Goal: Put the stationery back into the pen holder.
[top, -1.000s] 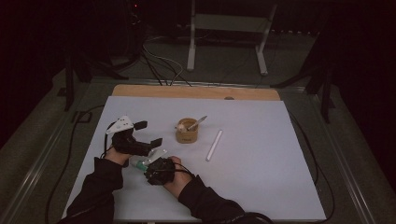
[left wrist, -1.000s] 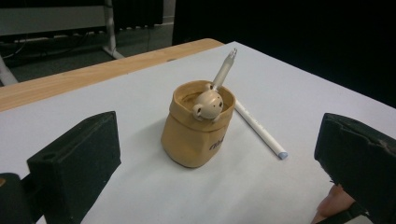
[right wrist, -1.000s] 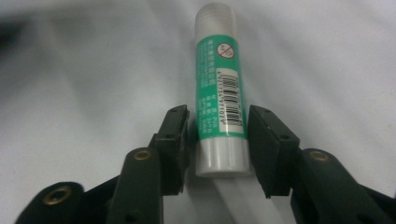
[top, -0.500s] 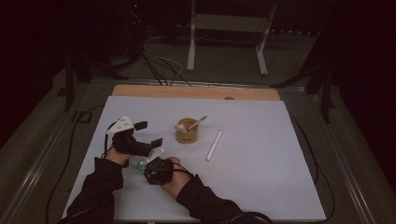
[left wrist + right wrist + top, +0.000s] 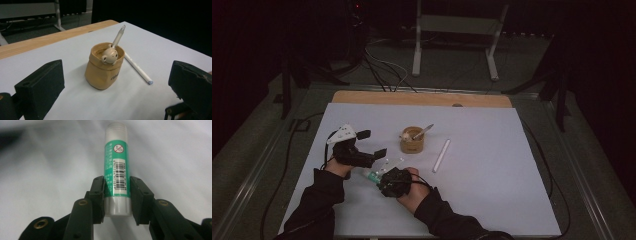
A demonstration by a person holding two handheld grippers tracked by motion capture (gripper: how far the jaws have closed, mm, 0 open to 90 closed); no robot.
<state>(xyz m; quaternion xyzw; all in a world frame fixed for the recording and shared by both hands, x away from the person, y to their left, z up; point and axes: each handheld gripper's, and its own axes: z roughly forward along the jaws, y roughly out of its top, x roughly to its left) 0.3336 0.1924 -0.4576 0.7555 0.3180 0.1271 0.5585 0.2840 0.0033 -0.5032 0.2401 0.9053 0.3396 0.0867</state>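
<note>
A glue stick [image 5: 117, 157] with a green label and a clear cap sits between the jaws of my right gripper [image 5: 116, 187]. These jaws have just been closing, and both pads now press its grey lower end. From above, the right gripper [image 5: 379, 176] holds the glue stick [image 5: 373, 176] just over the white sheet at front left. My left gripper [image 5: 372, 143] is open with nothing between its jaws. In its own view the left gripper [image 5: 117, 85] faces a tan pot [image 5: 103, 72] with a small bear figure and a pen [image 5: 118, 36] standing in it.
A white pen [image 5: 442, 155] lies right of the tan pot [image 5: 413, 141] on the white sheet [image 5: 492, 190]. A pale translucent piece [image 5: 393, 162] lies between the two grippers. A wooden strip [image 5: 422, 98] runs along the far edge. Cables and a stand are beyond it.
My right hand has shifted a little to the right and slightly up with the glue stick in its jaws. The left gripper has stayed in place.
</note>
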